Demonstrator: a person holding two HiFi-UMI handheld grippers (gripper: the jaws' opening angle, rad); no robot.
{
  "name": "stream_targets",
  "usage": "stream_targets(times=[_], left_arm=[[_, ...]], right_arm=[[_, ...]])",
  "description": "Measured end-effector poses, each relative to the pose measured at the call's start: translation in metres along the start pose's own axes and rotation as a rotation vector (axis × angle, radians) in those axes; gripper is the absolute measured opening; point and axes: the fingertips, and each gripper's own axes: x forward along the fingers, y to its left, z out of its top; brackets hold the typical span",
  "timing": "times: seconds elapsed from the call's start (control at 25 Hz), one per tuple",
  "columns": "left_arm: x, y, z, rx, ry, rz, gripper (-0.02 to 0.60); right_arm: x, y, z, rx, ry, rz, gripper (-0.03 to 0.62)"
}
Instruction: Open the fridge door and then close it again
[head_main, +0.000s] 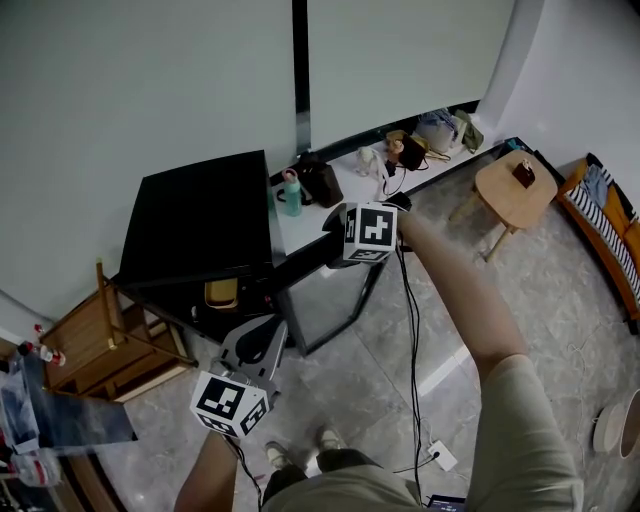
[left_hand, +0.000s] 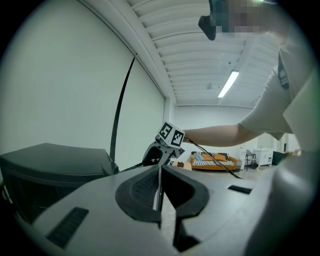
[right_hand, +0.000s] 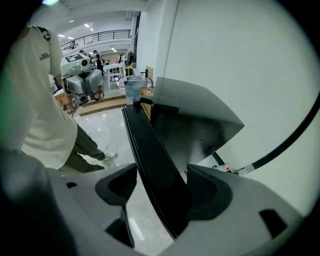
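Over the top edge of the dark, glossy slab of a fridge door (head_main: 325, 305), the grey two-jaw right tool (head_main: 345, 262) was pointing steeply down. Its jaws were apart, with the door's edge running between them. It leaned on one pad, but the other pad looked clear of it, so I'd call that hooked, not clamped.

That's my main worry. With no real pinch, the edge could have slid out mid-swing, and the door would either hang there or bang shut by itself. The thin black cable (head_main: 412, 330) trailing from that tool hung just beside the door's free end and might have got nipped. The left tool (head_main: 255, 340), jaws together on nothing, sat low by the hinge-side corner, roughly in the closing path as far as I could judge.

The squat black box-shaped fridge (head_main: 200, 215) stood on the grey tiled floor (head_main: 380, 400) against the pale wall. Its door was swung well out toward the person, smooth and reflective, with no handle I could spot.
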Motion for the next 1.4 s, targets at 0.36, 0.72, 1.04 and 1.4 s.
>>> stream_targets(times=[0.36,0.72,1.04,1.4], left_arm=[[-0.018,0.006,-0.001,-0.005,-0.001,0.011,0.017],[-0.037,0.007,-0.007,-0.009,0.004,0.004,0.017],[-0.05,0.003,-0.007,-0.012,0.005,-0.012,0.017],[-0.078,-0.001,-0.013,-0.004,0.01,-0.008,0.017]], right_arm=[[-0.01,0.019,-0.007,0.08,0.02,0.009,0.287],[-0.018,0.043,-0.011,0.136,0.032,0.011,0.253],[-0.026,0.065,-0.011,0.213,0.058,0.02,0.224],[-0.033,0.104,-0.003,0.269,0.035,0.046,0.21]])
